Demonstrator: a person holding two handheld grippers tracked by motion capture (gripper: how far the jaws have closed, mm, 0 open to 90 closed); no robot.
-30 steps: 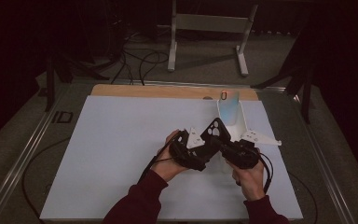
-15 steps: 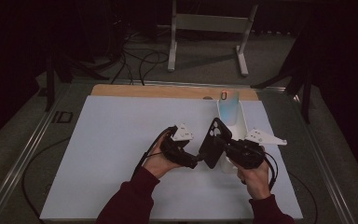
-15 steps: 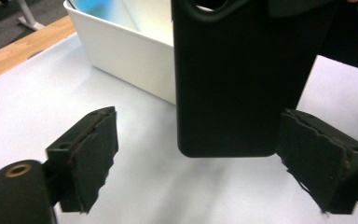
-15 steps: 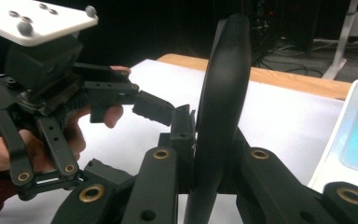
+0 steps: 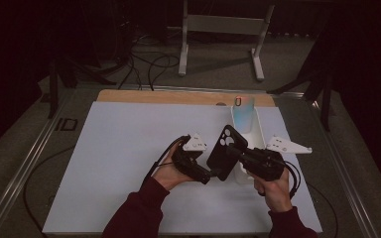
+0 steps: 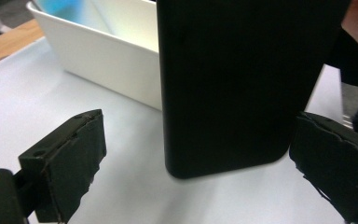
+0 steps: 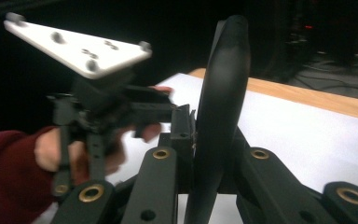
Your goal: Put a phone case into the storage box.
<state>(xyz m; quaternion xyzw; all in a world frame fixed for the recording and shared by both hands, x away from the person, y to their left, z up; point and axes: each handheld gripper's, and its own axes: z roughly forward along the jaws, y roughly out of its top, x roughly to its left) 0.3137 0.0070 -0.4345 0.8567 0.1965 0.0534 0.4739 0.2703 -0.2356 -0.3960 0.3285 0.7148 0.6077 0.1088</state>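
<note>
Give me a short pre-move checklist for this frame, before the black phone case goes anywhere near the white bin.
1. Right gripper clamped on the black phone case: ok; in the right gripper view the jaws pinch its edge.
2. Left gripper released: ok; its jaws have just been opening, with gaps either side of the case's lower end.
3. Case clear of the white mat: cannot tell; its bottom corner looks very near the surface.
4. White bin has room: cannot tell; a pale blue item stands at its far end.
5. Hands clear of each other: ok.
</note>
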